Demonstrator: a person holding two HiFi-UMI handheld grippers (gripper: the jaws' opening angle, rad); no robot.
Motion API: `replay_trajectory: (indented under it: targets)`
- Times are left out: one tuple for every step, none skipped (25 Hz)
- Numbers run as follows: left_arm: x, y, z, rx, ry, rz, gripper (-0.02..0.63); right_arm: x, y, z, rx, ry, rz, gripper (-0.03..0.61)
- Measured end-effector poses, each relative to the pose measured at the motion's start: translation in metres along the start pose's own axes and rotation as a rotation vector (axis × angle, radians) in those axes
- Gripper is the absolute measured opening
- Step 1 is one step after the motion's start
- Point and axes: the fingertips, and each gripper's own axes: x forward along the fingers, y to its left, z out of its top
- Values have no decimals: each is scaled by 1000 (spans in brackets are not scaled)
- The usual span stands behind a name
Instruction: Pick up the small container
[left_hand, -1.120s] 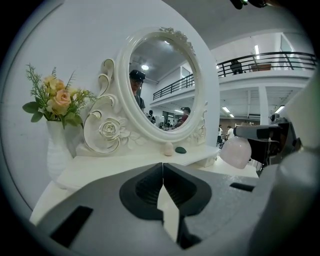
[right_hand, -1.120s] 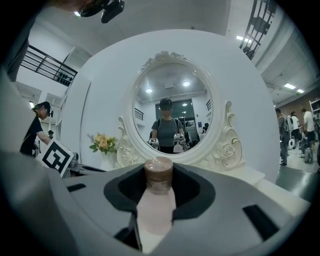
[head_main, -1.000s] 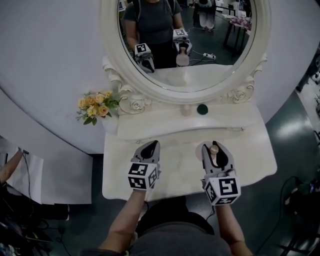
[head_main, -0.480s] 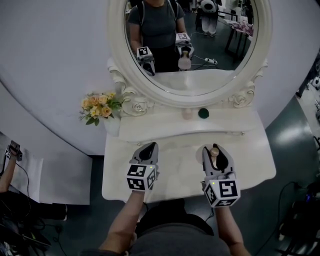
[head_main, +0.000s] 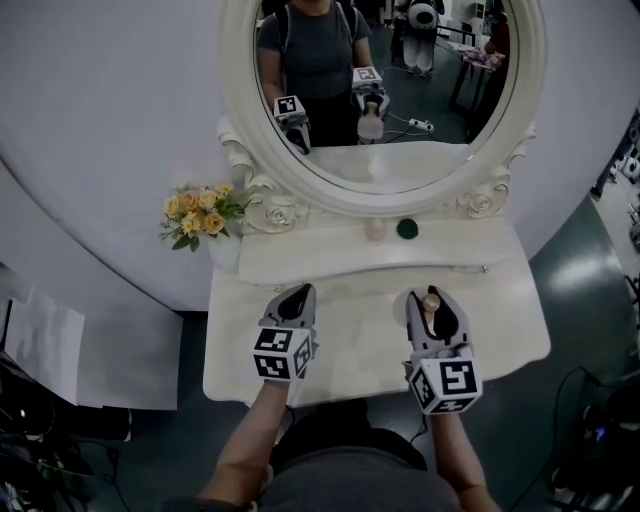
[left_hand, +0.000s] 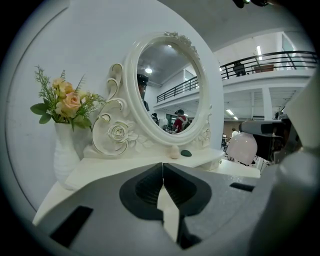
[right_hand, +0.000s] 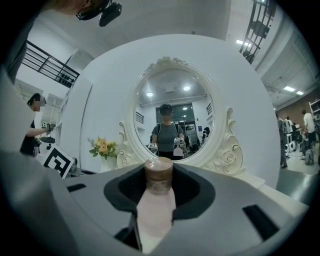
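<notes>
A small pink container (right_hand: 156, 200) with a brown cap (head_main: 429, 301) stands upright between the jaws of my right gripper (head_main: 430, 296), which is shut on it above the white vanity table (head_main: 360, 335). The left gripper view shows the same container (left_hand: 242, 148) off to the right. My left gripper (head_main: 298, 293) hovers over the table's left half with its jaws shut together and nothing in them (left_hand: 162, 172). On the raised shelf (head_main: 300, 255) under the mirror sit a small pale round jar (head_main: 375, 229) and a dark green one (head_main: 406, 228).
A big oval mirror (head_main: 380, 90) in a carved white frame rises behind the shelf. A white vase of yellow flowers (head_main: 200, 212) stands at the shelf's left end. The table's front edge lies just under both grippers, with dark floor on either side.
Both grippers keep their places and the right one still holds the container. A person's arm at the far left edge has gone out of view.
</notes>
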Motion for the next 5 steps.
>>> replay_trajectory:
  targets:
    - [0,0,0,0,0,1,8,0,0,1,1,-2,-1,144]
    - [0,0,0,0,-1,2,8,0,-1,1,2,-4,-2,144]
    - [0,1,-1,0,-2,3,8,-1,-1,1,4,-4,-2,144]
    - [0,1,-1,0,-3,4,8,0,-1,1,6,-5,-1,144]
    - [0,1,-1,0,-4,5,8,0,-2,1,9,-5,-1,144]
